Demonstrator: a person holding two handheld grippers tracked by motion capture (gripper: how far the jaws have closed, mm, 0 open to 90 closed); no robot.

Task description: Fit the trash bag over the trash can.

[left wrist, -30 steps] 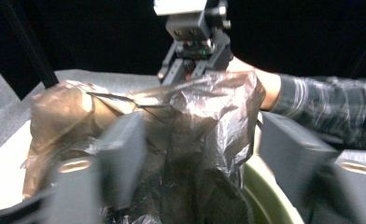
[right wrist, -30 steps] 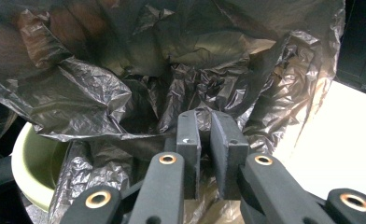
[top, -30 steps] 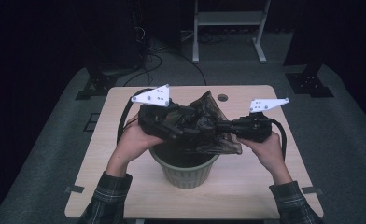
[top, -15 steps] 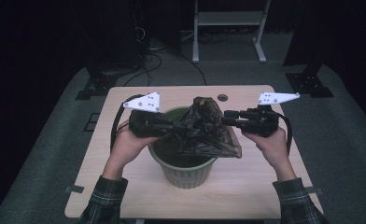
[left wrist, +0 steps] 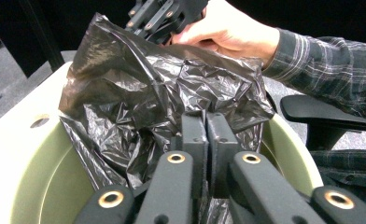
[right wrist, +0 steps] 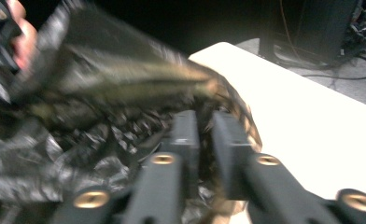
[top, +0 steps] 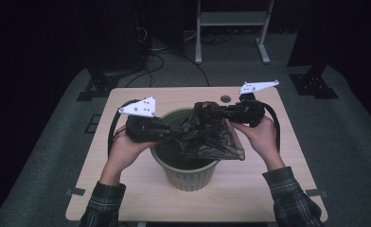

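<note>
Both grippers [top: 181,135] [top: 200,109] lifted, reclamped black bag [top: 212,139]; no labels.

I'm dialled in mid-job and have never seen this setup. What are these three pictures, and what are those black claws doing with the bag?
No robot here: a person holds a handheld claw in each hand. The high view looks down on the wooden table from above. On it stands a green bin, with a black plastic bag over its mouth. The other two pictures come from cameras riding on each claw, looking along its jaws. The left claw has its jaws shut on a fold of the bag, seen up close in the left gripper view. The right claw has just been closing; its jaws pinch the bag's far side, though that picture is blurred.
</note>
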